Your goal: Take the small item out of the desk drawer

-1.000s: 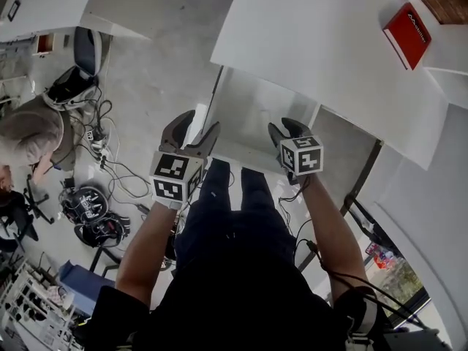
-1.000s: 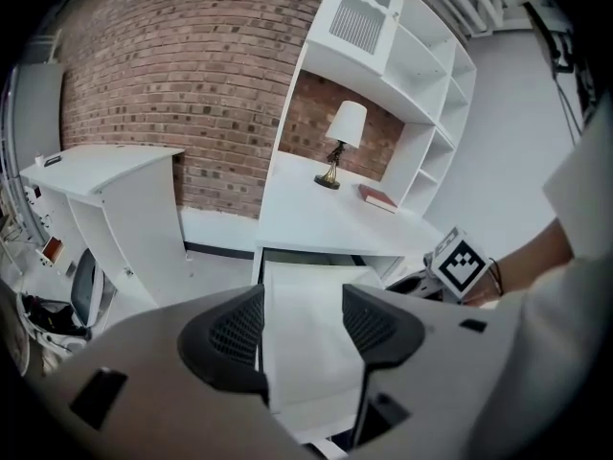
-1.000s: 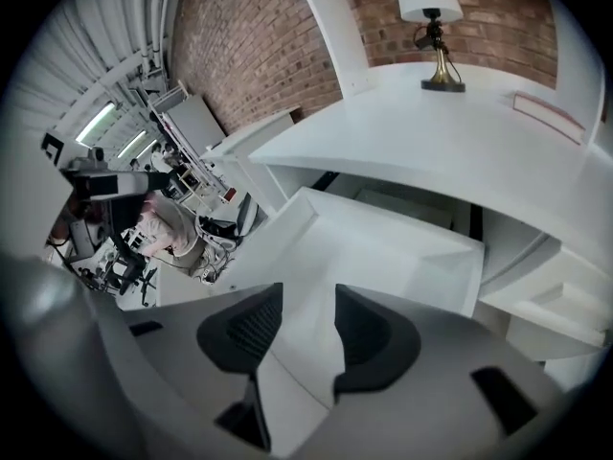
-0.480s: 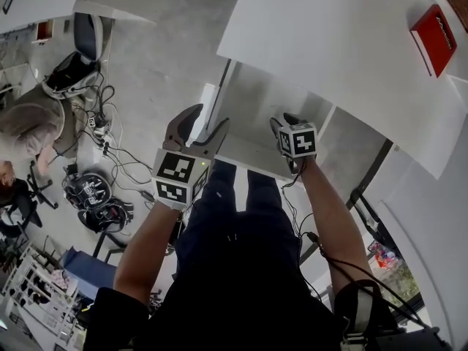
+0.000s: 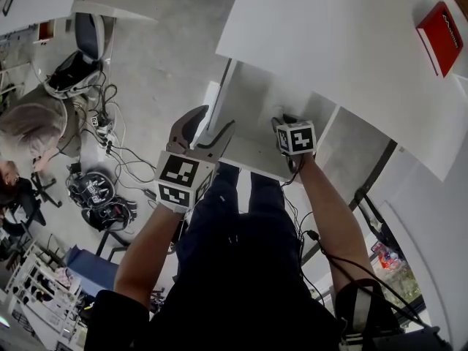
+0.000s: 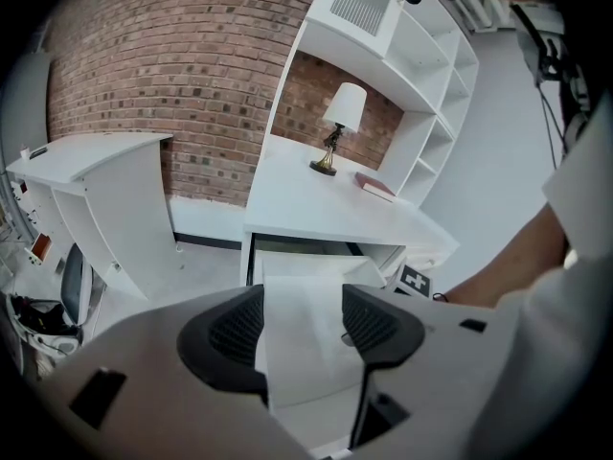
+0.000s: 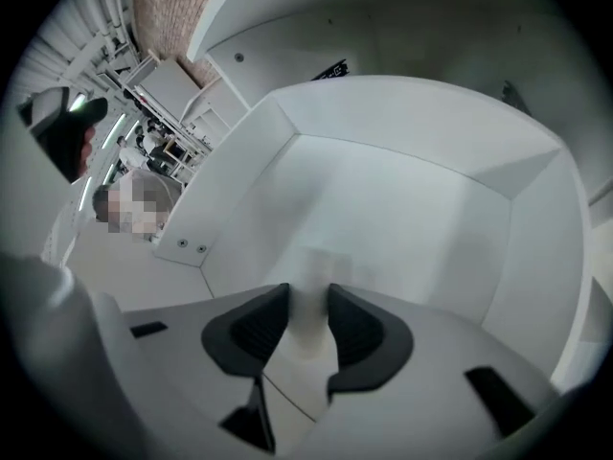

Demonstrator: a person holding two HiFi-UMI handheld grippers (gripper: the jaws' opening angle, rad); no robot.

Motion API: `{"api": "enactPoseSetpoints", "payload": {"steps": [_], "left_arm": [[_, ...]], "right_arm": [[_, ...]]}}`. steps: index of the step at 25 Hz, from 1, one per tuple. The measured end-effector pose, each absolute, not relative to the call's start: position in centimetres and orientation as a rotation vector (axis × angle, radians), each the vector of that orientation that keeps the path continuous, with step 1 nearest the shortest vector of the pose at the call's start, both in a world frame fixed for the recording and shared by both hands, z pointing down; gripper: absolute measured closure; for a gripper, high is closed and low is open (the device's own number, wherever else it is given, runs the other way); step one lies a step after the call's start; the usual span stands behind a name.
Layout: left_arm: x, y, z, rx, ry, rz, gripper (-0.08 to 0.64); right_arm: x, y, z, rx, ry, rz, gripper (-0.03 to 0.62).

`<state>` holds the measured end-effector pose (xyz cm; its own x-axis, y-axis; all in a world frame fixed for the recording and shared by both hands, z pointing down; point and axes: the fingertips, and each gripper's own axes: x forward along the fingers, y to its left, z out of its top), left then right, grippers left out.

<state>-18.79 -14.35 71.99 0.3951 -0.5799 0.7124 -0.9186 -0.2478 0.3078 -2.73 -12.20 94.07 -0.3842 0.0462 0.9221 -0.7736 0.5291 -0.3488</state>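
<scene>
The white drawer [image 5: 252,108] stands pulled out from under the white desk [image 5: 344,42]. My right gripper [image 5: 285,125] reaches down into it, marker cube on top. In the right gripper view a small, blurred whitish item [image 7: 312,290] stands on the drawer floor [image 7: 402,218] between the jaws of my right gripper [image 7: 308,329]. The jaws are closing and the pads touch its sides. My left gripper [image 5: 205,132] hovers open over the drawer's front left corner. Between its jaws [image 6: 302,329] only the drawer [image 6: 302,276] shows.
A red book [image 5: 441,28] lies on the desk's far right, and a lamp [image 6: 337,127] stands at its back. On the floor to the left are tangled cables [image 5: 95,196], a chair [image 5: 79,57] and a seated person [image 5: 29,126]. My legs are below the drawer front.
My right gripper has gone a little deeper into the drawer. The left gripper has stayed open at about the same place beside the drawer's left corner.
</scene>
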Motion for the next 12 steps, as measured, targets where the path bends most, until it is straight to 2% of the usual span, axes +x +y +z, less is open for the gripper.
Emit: {"api": "enactPoseSetpoints", "payload": {"steps": [12], "left_arm": [[-17.5,-16.2,67.8,2.019,-1.327,0.553,0.324]], "right_arm": [[-2.7,-15.2,86.8,0.761,-1.938,0.995,0.463]]}}
